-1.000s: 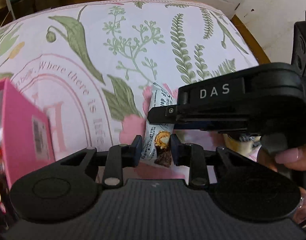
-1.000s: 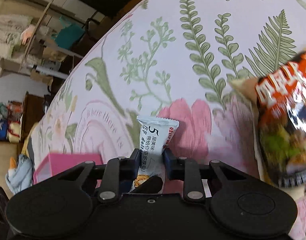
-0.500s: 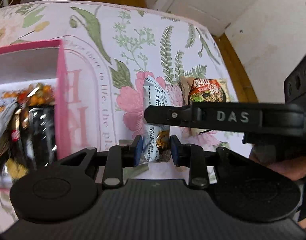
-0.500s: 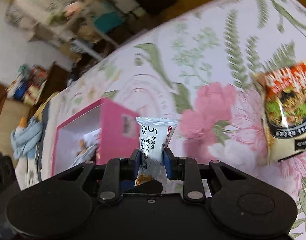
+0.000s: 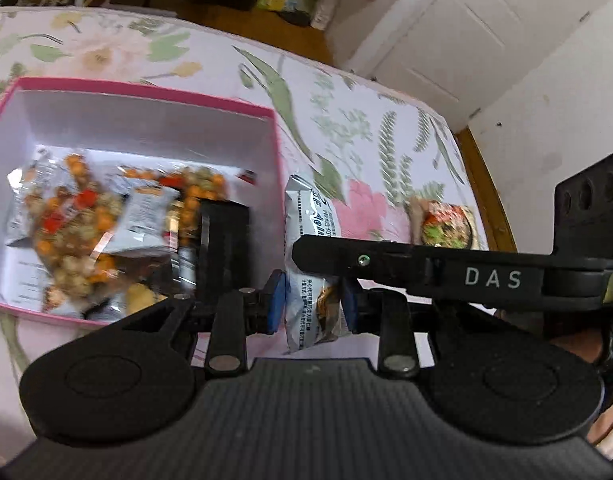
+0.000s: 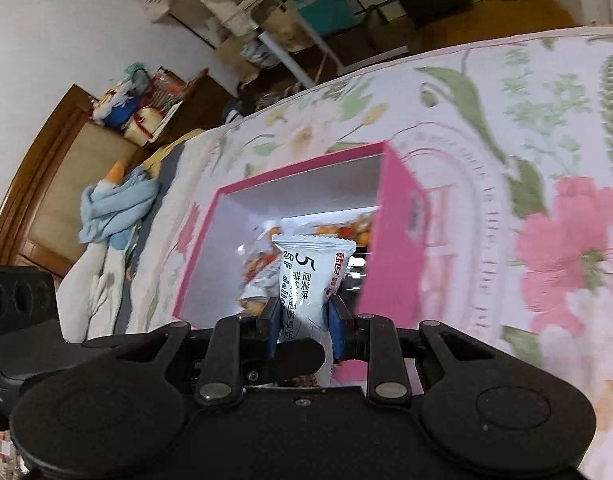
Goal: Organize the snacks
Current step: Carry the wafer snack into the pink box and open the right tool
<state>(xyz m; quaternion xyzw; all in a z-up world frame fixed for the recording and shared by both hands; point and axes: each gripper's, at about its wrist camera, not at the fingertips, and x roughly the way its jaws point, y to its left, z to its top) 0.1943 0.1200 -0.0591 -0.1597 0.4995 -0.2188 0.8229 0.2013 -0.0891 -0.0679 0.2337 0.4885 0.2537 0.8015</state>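
Both tongs clamp one pale-blue snack packet as you carry it beside the pink box on a floral bedspread (image 5: 346, 128). Your left tongs (image 5: 312, 308) are nearly closed, blue pads pinching the snack packet (image 5: 312, 216) low on its printed body; your right tongs (image 6: 302, 326) are likewise nearly closed on the same packet (image 6: 308, 276), gripping it below the crimped top seal, which stands upright beyond the pads. In the left wrist view the packet hangs just right of the pink box (image 5: 272, 140), outside its right wall, with the right tool's black arm crossing in front of it. The box already holds a heap of orange-and-grey snack bags (image 5: 86, 224), so a careless drop could land the packet on the rim or let it slide off the pile. With two tools on one thin wrapper, any mismatch as you move could twist or tear it, or pull it from one pair of pads. Releasing one side early may swing the packet against the box wall. A noodle packet (image 5: 446, 228) lies farther right on the bedspread, well apart from the box.
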